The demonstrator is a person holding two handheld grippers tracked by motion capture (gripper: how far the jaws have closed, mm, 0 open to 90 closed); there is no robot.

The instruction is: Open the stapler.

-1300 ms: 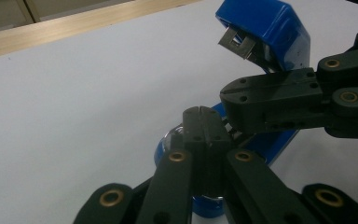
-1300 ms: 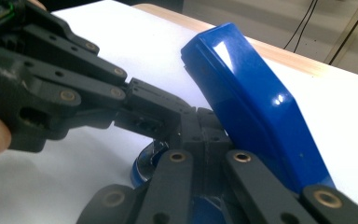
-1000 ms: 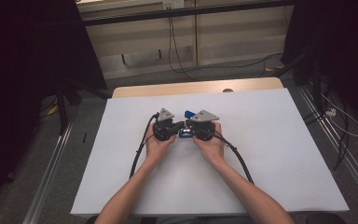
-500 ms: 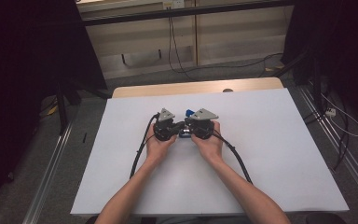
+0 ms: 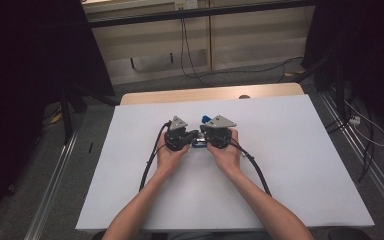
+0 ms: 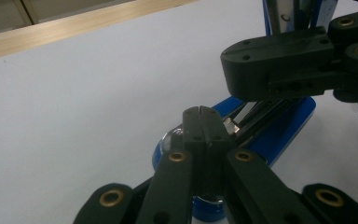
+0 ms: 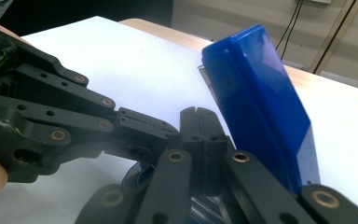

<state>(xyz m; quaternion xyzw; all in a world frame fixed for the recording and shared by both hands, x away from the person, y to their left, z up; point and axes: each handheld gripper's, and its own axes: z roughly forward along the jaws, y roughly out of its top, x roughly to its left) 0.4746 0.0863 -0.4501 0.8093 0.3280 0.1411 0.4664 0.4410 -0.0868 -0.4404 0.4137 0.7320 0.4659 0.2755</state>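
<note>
No readable text, no labels or numbers (none on the blue object [image 7: 256, 102]), no brands

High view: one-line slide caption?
Both hands bring the shut left gripper and right gripper together over a blue object mid-table.

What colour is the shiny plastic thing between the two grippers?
Blue: the glossy plastic stapler-like tool, best seen in the right gripper view.

Right tongs [image 7: 199, 111] pressed together at six o'clock; a blue plastic object [image 7: 256, 102] leans at three o'clock; left tongs [image 7: 168, 133] reach in from nine o'clock over the white worktop [image 7: 135, 60].
</note>
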